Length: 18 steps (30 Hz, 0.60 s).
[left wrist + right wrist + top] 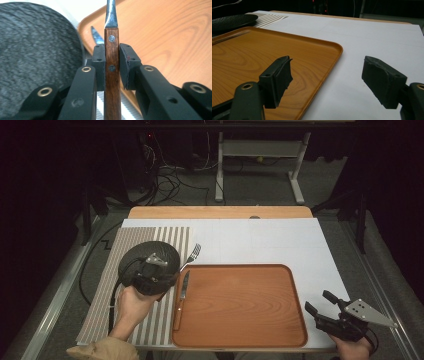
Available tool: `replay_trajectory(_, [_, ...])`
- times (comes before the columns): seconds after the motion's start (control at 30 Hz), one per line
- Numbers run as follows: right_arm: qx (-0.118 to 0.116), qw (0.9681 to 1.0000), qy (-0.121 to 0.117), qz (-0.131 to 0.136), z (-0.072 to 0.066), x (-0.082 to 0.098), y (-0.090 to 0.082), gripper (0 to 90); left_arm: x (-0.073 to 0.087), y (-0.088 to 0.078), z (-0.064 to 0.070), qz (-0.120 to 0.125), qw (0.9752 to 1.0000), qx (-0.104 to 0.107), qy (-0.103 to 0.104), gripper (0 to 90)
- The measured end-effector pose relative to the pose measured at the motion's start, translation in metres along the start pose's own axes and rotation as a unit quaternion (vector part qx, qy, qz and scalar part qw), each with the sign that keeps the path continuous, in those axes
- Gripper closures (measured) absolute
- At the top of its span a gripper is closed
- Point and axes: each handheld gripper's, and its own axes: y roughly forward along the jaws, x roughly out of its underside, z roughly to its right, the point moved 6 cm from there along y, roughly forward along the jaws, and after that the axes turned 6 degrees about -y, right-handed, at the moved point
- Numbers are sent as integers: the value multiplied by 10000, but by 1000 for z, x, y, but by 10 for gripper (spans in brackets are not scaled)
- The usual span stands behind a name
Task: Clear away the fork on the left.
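The left gripper (111, 67) has its fingers closed on the fork's (111, 75) wooden handle, carrying it between black plate (150, 257) and tray (240, 340) near the bench's left edge; the right gripper (327, 82) waits wide open, empty.

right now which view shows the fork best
The high view: the whole fork shows, tines up, between plate and tray. The left gripper view gives its wooden handle clamped in the jaws. The right gripper view doesn't help.
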Motion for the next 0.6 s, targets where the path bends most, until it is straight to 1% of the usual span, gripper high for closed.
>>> replay_trajectory(0.1, [-8, 10000, -5, 2, 0, 0, 0, 242, 2, 2, 10, -15, 10000, 69, 56, 727])
replay_trajectory(0.17, [-9, 10000, -3, 7, -1, 0, -1, 241, 3, 3, 17, -40, 9999, 160, 3, 727])
replay_trajectory(0.3, [-3, 10000, -18, 26, -1, -1, -1, 241, 4, 5, 30, -78, 9996, 274, 55, 727])
replay_trajectory(0.43, [-9, 10000, -30, 34, -1, -1, -1, 241, 5, 5, 41, -107, 9992, 354, 145, 727])
replay_trajectory(0.6, [-20, 10000, -37, 41, -1, -1, -1, 242, 8, 8, 58, -148, 9986, 455, 243, 727])
